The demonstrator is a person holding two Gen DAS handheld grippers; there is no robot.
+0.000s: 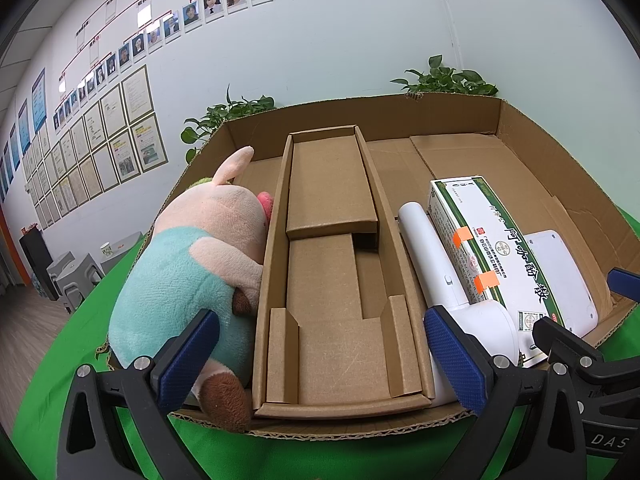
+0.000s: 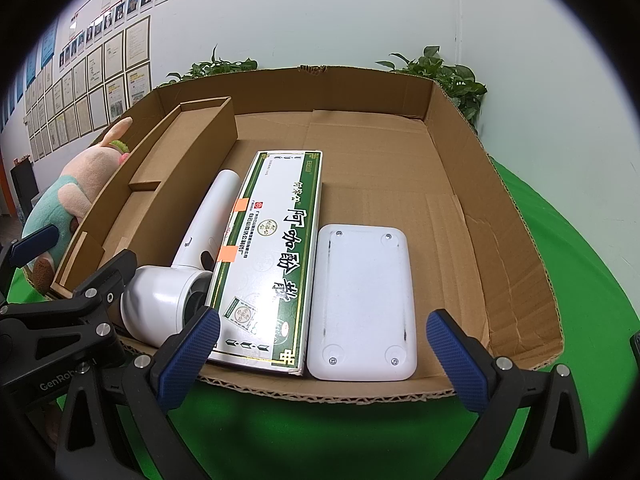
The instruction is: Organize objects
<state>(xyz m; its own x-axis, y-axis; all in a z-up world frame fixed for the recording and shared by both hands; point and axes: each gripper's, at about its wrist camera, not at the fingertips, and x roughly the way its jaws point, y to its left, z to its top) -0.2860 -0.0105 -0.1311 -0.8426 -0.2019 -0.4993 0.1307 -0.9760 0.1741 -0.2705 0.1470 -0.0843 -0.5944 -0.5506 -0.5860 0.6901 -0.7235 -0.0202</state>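
A shallow cardboard tray (image 1: 460,116) (image 2: 516,216) on a green cloth holds, left to right, a pink and teal plush toy (image 1: 192,264) (image 2: 64,196), a narrow open cardboard box (image 1: 332,276) (image 2: 168,184), a white hair dryer (image 1: 436,264) (image 2: 196,240), a green and white medicine box (image 1: 492,248) (image 2: 272,252) and a flat white device (image 1: 560,276) (image 2: 362,304). My left gripper (image 1: 320,364) is open and empty at the tray's near edge, in front of the narrow box. My right gripper (image 2: 322,364) is open and empty, in front of the medicine box and white device.
The tray's right part (image 2: 420,168) is bare cardboard. Green cloth (image 2: 580,248) surrounds the tray. Potted plants (image 1: 444,78) stand behind it against a white wall with framed papers (image 1: 100,140). Grey stools (image 1: 76,272) stand at far left.
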